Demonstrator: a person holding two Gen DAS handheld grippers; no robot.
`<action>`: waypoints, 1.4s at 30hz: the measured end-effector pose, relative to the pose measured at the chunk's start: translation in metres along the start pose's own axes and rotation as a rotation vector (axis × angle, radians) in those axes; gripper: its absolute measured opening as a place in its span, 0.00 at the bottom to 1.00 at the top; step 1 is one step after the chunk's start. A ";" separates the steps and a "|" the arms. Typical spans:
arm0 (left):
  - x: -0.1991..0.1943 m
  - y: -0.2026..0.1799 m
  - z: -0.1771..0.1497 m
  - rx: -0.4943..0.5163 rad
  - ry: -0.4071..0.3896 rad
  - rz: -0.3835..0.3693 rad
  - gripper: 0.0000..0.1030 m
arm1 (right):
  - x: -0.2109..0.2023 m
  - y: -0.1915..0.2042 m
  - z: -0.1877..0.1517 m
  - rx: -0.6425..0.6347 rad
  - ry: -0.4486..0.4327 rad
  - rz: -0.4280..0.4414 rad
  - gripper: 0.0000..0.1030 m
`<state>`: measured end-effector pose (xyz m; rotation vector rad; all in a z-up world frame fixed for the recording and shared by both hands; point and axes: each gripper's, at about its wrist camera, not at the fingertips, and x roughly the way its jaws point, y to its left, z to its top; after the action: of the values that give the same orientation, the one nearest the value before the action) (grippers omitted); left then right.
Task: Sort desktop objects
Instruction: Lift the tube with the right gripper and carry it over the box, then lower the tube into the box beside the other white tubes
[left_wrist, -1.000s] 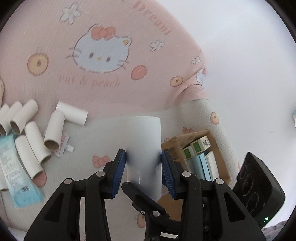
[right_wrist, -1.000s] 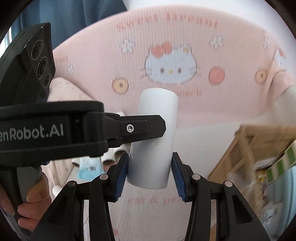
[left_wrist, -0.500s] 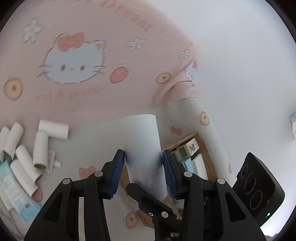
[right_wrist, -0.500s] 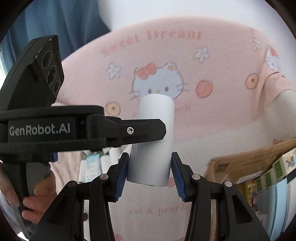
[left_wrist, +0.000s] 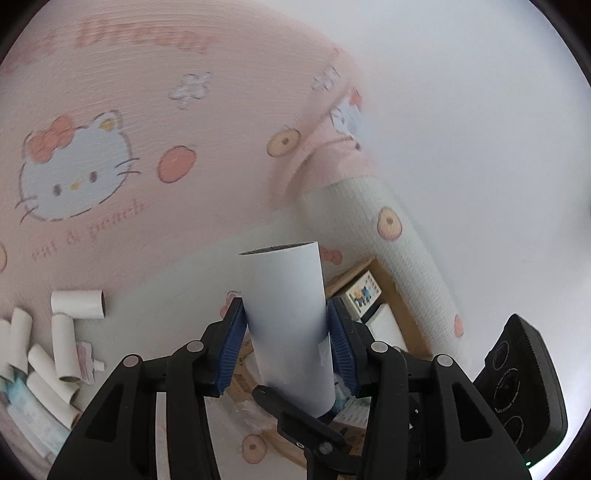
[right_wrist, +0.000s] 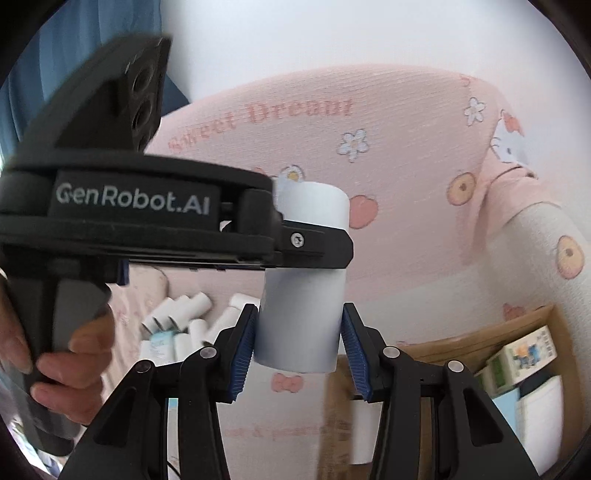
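Two claws share one white tube above a pink cartoon-print cover

Loose cardboard rolls (left_wrist: 62, 350) lie far left on the cover; at centre the left claw (left_wrist: 286, 341) is opening around the white tube (left_wrist: 286, 321), its blue pads barely touching, while the right claw (right_wrist: 299, 350) clamps the lower end; a cardboard box (right_wrist: 476, 339) of cartons sits right. Risk: held near one end only, the tube may tilt or slip out before reaching the box
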<state>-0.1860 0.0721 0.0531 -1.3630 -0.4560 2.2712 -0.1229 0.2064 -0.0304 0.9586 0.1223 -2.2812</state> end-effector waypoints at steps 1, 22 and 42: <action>0.004 -0.004 0.001 0.004 0.016 0.002 0.47 | -0.002 -0.006 -0.001 0.001 0.003 -0.008 0.42; 0.119 -0.033 -0.051 -0.177 0.279 -0.045 0.47 | -0.003 -0.096 -0.057 0.126 0.214 -0.077 0.42; 0.176 -0.031 -0.080 -0.274 0.422 0.067 0.45 | 0.015 -0.135 -0.112 0.298 0.388 -0.057 0.41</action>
<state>-0.1812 0.1968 -0.0981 -1.9624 -0.5958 1.9411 -0.1438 0.3402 -0.1429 1.5652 -0.0282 -2.1753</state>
